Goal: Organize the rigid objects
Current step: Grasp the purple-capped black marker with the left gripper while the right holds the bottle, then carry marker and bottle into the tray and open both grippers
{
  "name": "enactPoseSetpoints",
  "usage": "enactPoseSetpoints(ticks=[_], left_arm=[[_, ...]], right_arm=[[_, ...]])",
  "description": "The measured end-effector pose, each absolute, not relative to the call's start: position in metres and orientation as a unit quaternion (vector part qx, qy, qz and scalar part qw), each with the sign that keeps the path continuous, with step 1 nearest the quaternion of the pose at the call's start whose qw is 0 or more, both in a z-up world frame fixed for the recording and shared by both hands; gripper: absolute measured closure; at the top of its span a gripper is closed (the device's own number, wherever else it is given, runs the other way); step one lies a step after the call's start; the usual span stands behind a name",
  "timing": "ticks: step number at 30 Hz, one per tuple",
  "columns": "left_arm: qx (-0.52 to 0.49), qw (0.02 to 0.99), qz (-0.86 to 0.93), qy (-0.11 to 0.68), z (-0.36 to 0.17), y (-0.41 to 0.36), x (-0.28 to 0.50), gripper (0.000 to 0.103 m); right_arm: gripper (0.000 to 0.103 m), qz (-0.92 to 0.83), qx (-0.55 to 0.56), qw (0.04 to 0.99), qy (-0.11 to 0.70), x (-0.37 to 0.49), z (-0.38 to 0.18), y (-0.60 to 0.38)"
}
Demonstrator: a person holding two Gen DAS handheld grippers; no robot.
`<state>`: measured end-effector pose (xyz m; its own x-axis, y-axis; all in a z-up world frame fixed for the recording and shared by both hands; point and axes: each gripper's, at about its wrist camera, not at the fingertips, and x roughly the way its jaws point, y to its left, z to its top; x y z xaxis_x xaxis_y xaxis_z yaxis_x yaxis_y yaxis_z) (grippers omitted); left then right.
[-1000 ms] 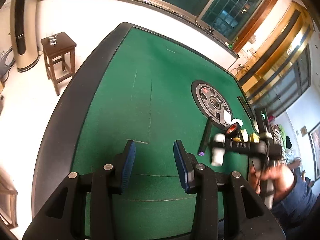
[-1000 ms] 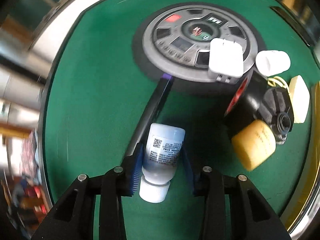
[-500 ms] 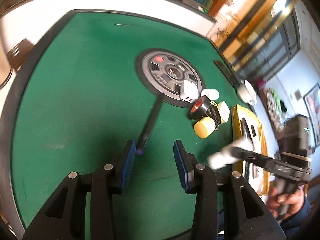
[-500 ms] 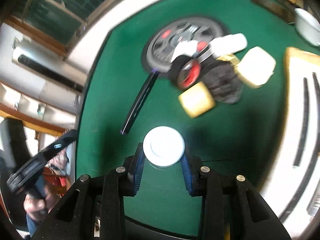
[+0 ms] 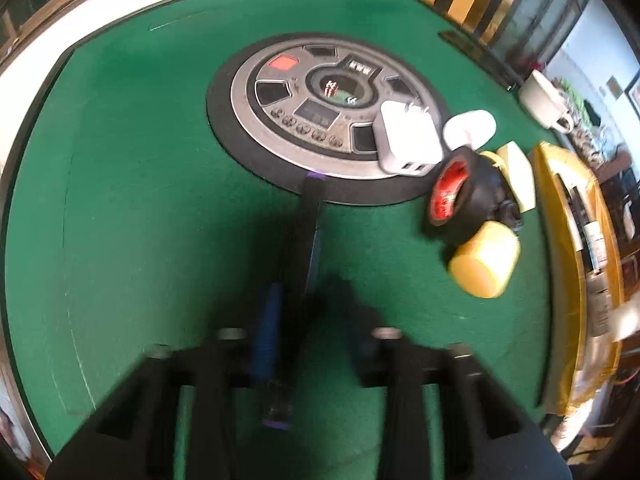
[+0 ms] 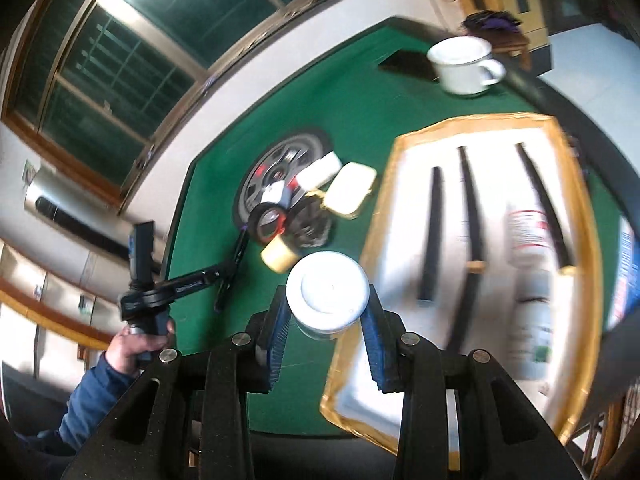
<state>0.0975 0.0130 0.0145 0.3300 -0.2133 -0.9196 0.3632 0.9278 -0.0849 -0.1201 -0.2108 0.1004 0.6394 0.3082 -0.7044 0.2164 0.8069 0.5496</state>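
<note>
Bright daylight, motion blur throughout, strong fisheye edge distortion

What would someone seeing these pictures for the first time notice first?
Probably the white bottle clamped in the right gripper, raised beside the yellow-rimmed tray that holds long black strips. Next, the left gripper, its jaws closing around a long black stick lying on the green table. Beyond it, a cluster sits by the round silver console: a white charger, black tape roll and yellow cylinder.
</note>
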Motion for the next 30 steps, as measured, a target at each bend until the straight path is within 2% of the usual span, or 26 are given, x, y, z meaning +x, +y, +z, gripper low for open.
enactPoseSetpoints(ticks=[8, 16, 23, 30], left_arm=[[-0.007, 0.830, -0.182, 0.527, 0.022, 0.041, 0.084, 0.091], [-0.022, 0.837, -0.226, 0.498, 0.058, 0.036, 0.058, 0.091], [-0.008, 0.826, -0.314, 0.468, 0.105, -0.019, 0.026, 0.091], [0.017, 0.794, -0.407, 0.451, 0.128, -0.095, -0.002, 0.091]], right_arm=[[0.072, -0.022, 0.340, 0.848, 0.406, -0.156, 0.099, -0.227], [0.072, -0.043, 0.369, 0.827, 0.421, -0.155, 0.077, -0.229], [0.072, -0.046, 0.366, 0.826, 0.426, -0.153, 0.074, -0.224], [0.072, -0.056, 0.360, 0.833, 0.417, -0.168, 0.079, -0.229]])
